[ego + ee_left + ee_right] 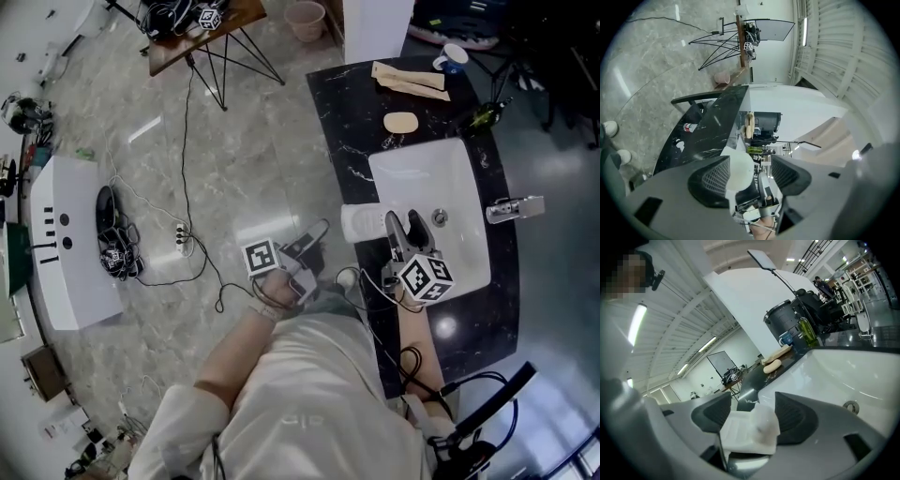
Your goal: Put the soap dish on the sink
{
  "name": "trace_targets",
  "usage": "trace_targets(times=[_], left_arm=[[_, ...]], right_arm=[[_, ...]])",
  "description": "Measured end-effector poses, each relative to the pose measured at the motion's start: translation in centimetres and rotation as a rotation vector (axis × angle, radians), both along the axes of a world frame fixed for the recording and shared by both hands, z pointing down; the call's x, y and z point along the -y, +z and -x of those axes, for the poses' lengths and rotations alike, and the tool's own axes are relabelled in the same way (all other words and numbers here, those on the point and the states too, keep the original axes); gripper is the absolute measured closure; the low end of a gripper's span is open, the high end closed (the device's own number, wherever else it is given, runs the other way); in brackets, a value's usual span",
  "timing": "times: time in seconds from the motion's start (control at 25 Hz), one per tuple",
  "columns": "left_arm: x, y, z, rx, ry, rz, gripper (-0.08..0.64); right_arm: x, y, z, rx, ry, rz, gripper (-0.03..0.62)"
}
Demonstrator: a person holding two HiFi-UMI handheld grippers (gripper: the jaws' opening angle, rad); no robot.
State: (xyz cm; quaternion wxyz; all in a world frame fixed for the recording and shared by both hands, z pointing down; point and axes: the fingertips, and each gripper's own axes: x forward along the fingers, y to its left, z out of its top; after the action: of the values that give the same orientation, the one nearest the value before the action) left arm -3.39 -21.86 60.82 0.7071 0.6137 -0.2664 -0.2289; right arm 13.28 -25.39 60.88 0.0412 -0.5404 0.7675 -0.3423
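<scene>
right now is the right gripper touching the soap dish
Cannot tell. In the right gripper view the soap dish sits between the jaws of the right gripper, but neither contact nor gap shows.

Head view looks down, sharing sink (424,173) with right gripper view.

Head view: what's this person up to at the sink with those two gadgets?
A person works with a handheld gripper in each hand. The right gripper is at the rim of the white sink with the white soap dish between its jaws; whether they pinch it is unclear. The left gripper is open and empty, beside the counter.
</scene>
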Motion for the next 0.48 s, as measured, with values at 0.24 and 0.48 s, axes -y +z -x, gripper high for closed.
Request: trace_targets(times=[0.24, 0.48], left_arm=[[0.1, -5.5, 0.3, -0.042, 0.038, -0.100, 0.297], [-1.2, -11.1, 0.0, -0.121, 0.092, -0.198, 0.297]], right_arm=[[-1.1, -5.9, 0.9, 0.111, 0.061, -0.107, 0.313], [-3.8, -11.2, 1.7, 0.188, 0.107, -0.209, 0.313]])
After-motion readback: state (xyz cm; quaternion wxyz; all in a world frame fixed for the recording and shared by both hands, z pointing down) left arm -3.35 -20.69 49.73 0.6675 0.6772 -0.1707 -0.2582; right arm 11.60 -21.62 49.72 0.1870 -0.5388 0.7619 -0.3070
